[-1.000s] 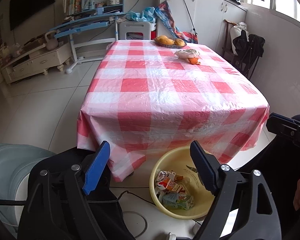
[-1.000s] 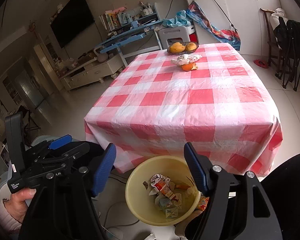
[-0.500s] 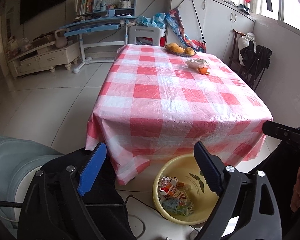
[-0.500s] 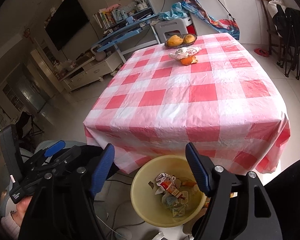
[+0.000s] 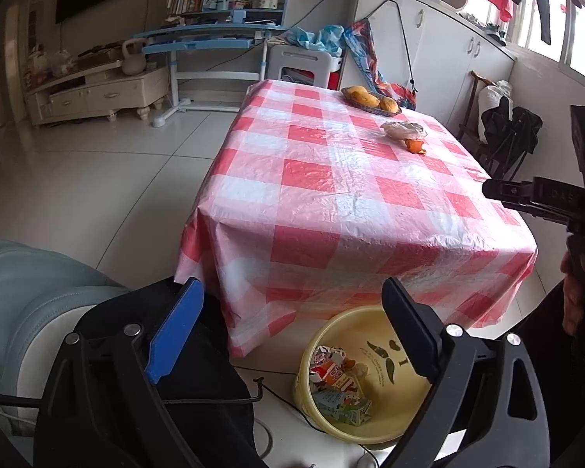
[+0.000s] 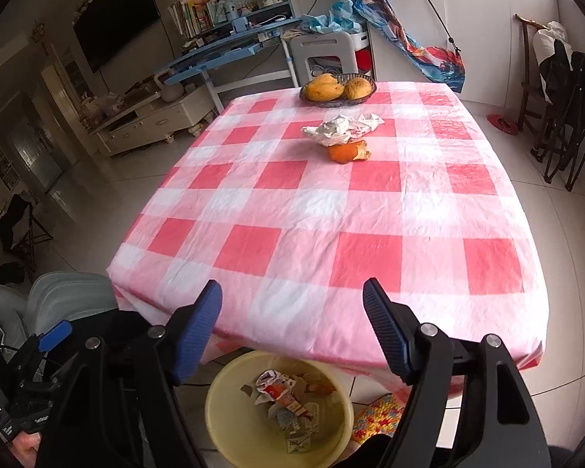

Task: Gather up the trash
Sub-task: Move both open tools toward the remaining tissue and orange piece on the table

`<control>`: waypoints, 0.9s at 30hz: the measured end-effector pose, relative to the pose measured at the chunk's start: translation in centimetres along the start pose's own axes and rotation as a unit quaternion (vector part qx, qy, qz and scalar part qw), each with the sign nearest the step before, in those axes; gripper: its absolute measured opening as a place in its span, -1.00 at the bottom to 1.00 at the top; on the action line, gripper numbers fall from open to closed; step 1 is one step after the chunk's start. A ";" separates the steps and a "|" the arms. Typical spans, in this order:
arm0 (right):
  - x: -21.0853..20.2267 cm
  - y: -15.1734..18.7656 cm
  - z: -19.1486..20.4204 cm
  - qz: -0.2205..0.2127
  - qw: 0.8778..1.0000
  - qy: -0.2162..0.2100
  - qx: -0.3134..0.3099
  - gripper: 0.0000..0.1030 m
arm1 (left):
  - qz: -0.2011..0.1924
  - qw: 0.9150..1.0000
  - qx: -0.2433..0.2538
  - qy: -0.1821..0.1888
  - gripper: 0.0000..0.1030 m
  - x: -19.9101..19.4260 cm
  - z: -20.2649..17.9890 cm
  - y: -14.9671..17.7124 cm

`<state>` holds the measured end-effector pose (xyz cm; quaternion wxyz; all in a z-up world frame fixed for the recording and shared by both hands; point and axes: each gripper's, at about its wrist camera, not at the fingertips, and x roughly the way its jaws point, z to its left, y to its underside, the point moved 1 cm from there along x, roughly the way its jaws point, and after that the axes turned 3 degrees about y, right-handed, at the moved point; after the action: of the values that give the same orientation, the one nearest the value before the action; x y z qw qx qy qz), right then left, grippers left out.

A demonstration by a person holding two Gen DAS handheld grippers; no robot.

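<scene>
floor point(image 5: 97, 179): pale glossy tile | table point(image 6: 331, 210): red-white check cloth | cabinets point(image 5: 440, 50): white | TV point(image 6: 117, 11): wall-mounted

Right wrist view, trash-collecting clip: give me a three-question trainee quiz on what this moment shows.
1. True or false: the right gripper is holding a piece of trash.
2. Multiple choice: the orange peel lies A) inside the fruit basket, B) on the tablecloth against the crumpled wrapper, C) in the yellow bin.
3. Fill in: the empty drink cartons lie in the ____.

Key: 1 false, its jaws are open and empty; 2 B; 3 yellow bin.
</scene>
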<state>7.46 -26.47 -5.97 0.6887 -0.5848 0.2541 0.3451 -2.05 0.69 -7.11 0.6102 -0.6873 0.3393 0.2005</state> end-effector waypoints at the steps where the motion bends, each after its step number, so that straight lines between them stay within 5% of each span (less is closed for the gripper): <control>1: 0.4 -0.5 -0.3 0.003 1.000 0.005 -0.001 0.39 | -0.001 1.000 -0.004 0.000 0.74 0.0 0.2 0.0; 27: 9.1 -7.7 -6.9 0.032 0.994 0.100 0.012 0.40 | -0.008 1.000 -0.025 -0.001 0.76 2.1 1.0 -1.8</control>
<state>19.57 -32.26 -9.29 0.6557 -0.5995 0.3443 0.3037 0.78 1.21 -7.44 0.5948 -0.7048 0.3284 0.2042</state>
